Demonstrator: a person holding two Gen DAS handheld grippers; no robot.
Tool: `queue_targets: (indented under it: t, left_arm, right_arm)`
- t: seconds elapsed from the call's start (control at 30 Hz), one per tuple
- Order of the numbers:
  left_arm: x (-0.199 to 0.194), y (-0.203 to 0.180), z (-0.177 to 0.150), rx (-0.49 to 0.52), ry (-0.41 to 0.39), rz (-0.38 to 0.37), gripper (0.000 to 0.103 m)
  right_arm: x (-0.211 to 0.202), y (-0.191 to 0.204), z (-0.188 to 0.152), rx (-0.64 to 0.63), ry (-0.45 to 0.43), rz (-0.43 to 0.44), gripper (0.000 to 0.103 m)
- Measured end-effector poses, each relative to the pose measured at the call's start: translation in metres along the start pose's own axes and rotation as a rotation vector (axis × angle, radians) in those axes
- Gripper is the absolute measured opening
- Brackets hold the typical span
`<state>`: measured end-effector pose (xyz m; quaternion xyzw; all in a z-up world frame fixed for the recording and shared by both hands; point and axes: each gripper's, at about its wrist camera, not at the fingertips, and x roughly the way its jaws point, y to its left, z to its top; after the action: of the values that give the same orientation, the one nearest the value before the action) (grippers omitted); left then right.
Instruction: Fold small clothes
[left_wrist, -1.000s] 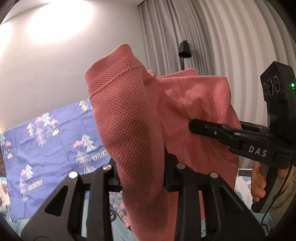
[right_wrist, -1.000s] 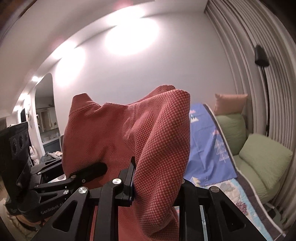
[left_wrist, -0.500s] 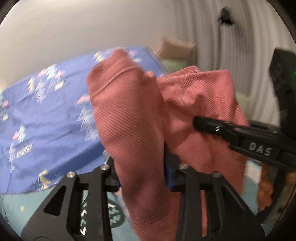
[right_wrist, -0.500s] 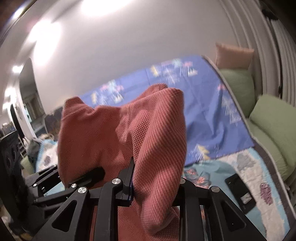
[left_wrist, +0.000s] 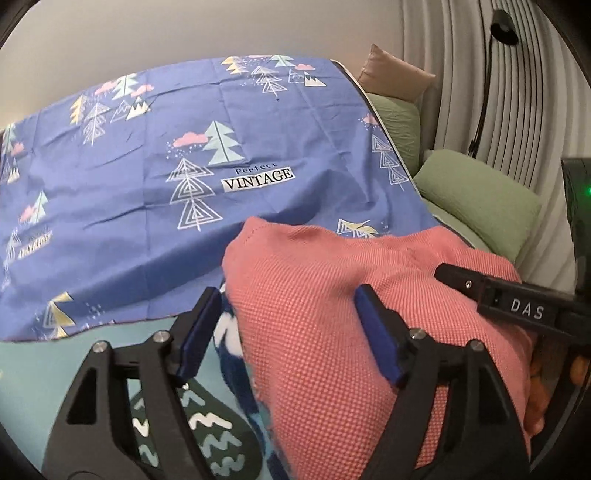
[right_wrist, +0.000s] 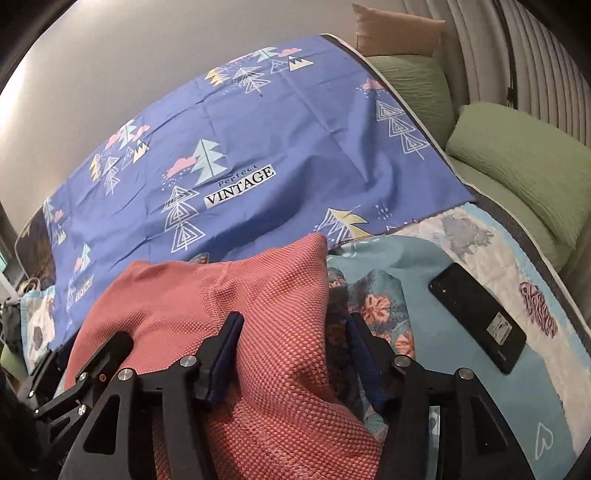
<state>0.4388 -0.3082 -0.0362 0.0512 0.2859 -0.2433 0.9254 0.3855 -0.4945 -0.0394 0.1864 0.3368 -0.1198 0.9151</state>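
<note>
Lowered onto the bed, the red garment (left_wrist: 332, 332) lies between both grippers' just-widened fingers; only the right view shows a phone (right_wrist: 476, 317).

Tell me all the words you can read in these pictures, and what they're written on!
"Perfect VINTAGE": on the blue tree-print sheet, also read in the right wrist view.
"DAS": on the right gripper's finger, seen from the left wrist view.
Second label at the sheet's left edge: too warped to read.
Sticker on the black phone: too small to read.
</note>
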Motion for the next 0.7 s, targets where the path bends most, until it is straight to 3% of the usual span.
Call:
queue_targets:
  t: [0.03,0.2,0.3,0.5,0.6,0.7]
  left_arm:
    - [0.002,0.003,0.000,-0.002,-0.006,0.008,0.078]
    - [-0.031,0.001,-0.005,0.016,-0.036,0.048,0.083]
    - [-0.057,0.003,-0.008,-0.032,-0.007,0.043,0.084]
    - [-0.142,-0.016,-0.033,-0.013,-0.038,0.012,0.087]
    - [-0.185,-0.024,-0.046,0.003,-0.076,-0.002,0.098]
    - [-0.228,-0.029,-0.059,0.024,-0.109,0.003,0.099]
  right_arm:
    - [-0.001,0.001,0.000,-0.004,-0.007,-0.002,0.057]
    - [-0.024,0.011,-0.003,-0.063,-0.050,-0.041,0.059]
    - [-0.067,0.019,-0.015,-0.095,-0.079,-0.057,0.059]
    - [-0.165,0.035,-0.073,-0.210,-0.154,-0.053,0.060]
    - [-0.213,0.035,-0.102,-0.214,-0.237,-0.036,0.065]
    - [-0.249,0.036,-0.127,-0.221,-0.288,-0.050,0.067]
